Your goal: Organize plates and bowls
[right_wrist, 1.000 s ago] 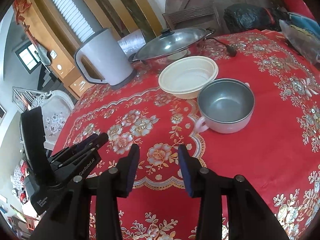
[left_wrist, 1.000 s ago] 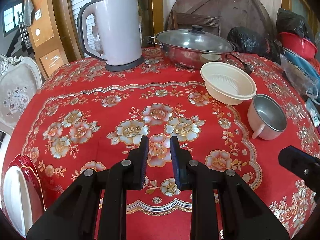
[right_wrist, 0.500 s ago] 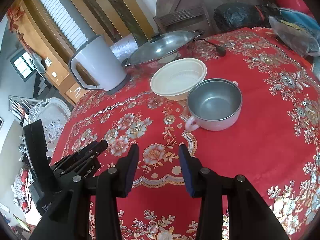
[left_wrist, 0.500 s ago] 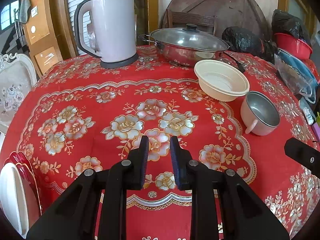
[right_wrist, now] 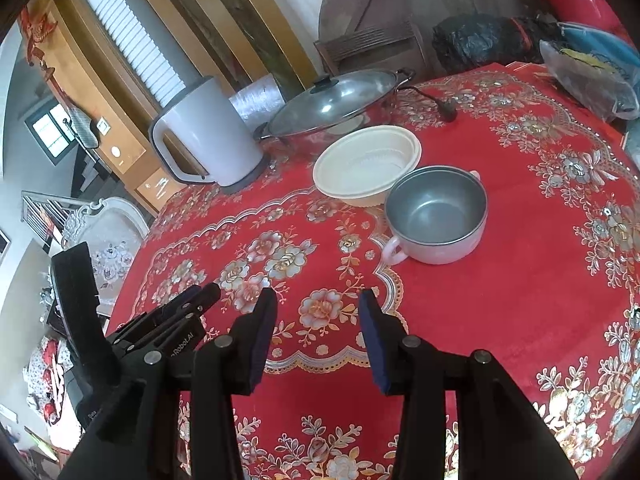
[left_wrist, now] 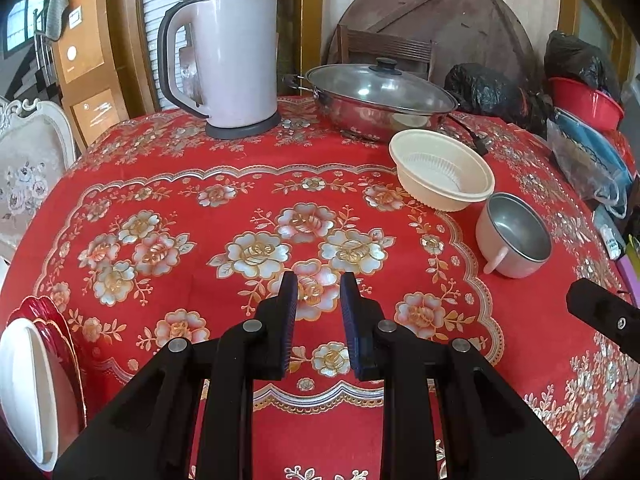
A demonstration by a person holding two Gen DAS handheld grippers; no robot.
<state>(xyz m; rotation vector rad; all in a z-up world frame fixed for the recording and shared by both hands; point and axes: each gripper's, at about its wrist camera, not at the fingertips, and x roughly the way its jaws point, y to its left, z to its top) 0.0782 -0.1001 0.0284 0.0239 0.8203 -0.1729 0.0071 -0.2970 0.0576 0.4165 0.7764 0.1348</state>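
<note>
Cream plastic bowl (right_wrist: 366, 164) touched the metal-lined handled bowl (right_wrist: 436, 214) on the bench (right_wrist: 520, 280). Left hand-held gripper (left_wrist: 319, 292) and right hand-held gripper (right_wrist: 316, 308) were spread, empty.

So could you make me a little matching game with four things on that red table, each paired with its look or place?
Things:
1. kettle
2. pot
3. cream bowl
4. metal bowl

Descriptions:
A. pink handle, grey inside
B. ribbed inside, plastic-looking
C. glass lid with black knob
D. tall, on a dark base

Pairs: 1-D, 2-C, 3-B, 4-A
</note>
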